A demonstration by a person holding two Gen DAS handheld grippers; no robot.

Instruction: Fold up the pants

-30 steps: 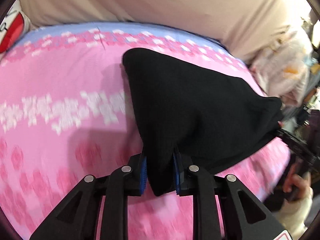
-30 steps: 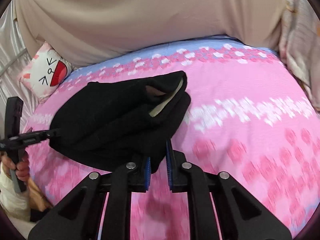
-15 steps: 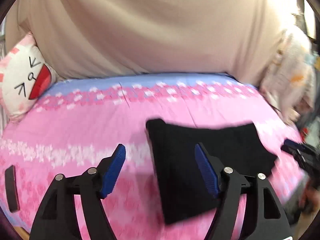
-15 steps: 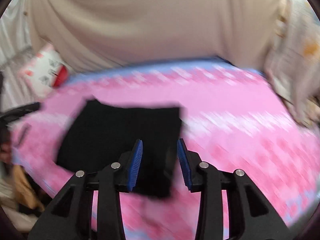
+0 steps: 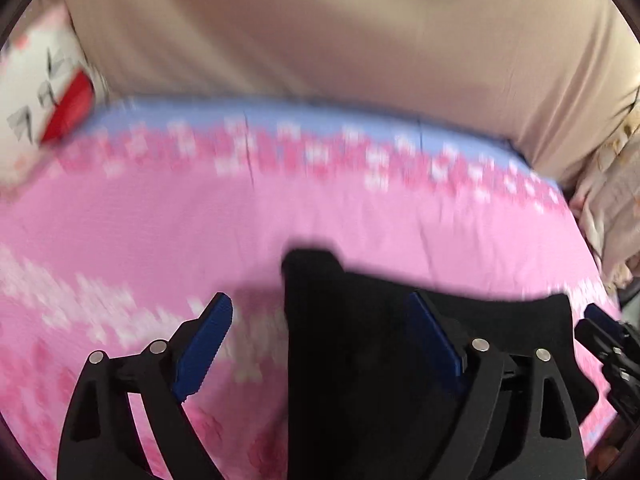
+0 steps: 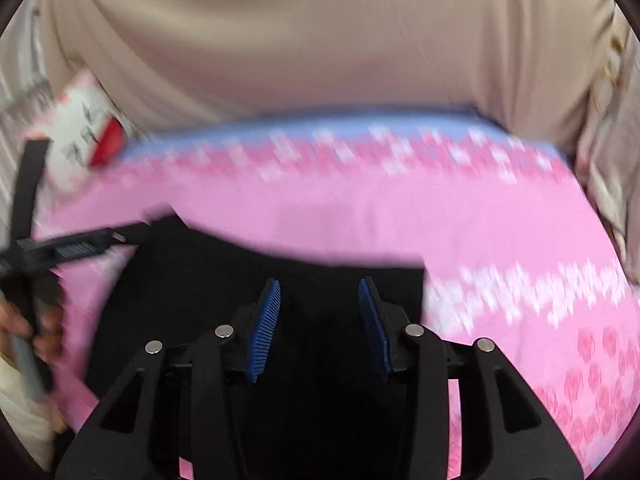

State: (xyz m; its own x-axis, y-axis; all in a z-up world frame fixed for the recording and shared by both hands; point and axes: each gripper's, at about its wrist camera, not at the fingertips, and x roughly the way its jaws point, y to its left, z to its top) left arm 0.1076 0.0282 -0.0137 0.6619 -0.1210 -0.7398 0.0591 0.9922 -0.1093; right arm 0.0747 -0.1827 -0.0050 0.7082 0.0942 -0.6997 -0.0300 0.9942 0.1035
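Observation:
The black pants (image 5: 360, 340) lie folded flat on the pink flowered bedspread (image 5: 200, 220). My left gripper (image 5: 320, 324) hovers over their left edge with its jaws wide and still opening, and its blue pads (image 5: 204, 344) touch no cloth. In the right wrist view the pants (image 6: 240, 280) spread under my right gripper (image 6: 320, 304), whose jaws are opening with a clear gap and nothing pinched between them. The left gripper (image 6: 76, 248) shows at that view's left edge, with a hand (image 6: 24, 328) on its handle. The right gripper's tip (image 5: 608, 332) peeks in at the left wrist view's right edge.
A white cushion with a red mouth (image 5: 44, 112) rests at the bed's far left corner, also seen as the cushion (image 6: 84, 136). A beige fabric backdrop (image 5: 320, 32) rises behind the bed. Pale patterned bedding (image 5: 612, 200) is piled at the right side.
Both grippers have let go of the pants, opened, and drawn back and up. The pants dropped from a lifted bundle to a flat fold on the bedspread.

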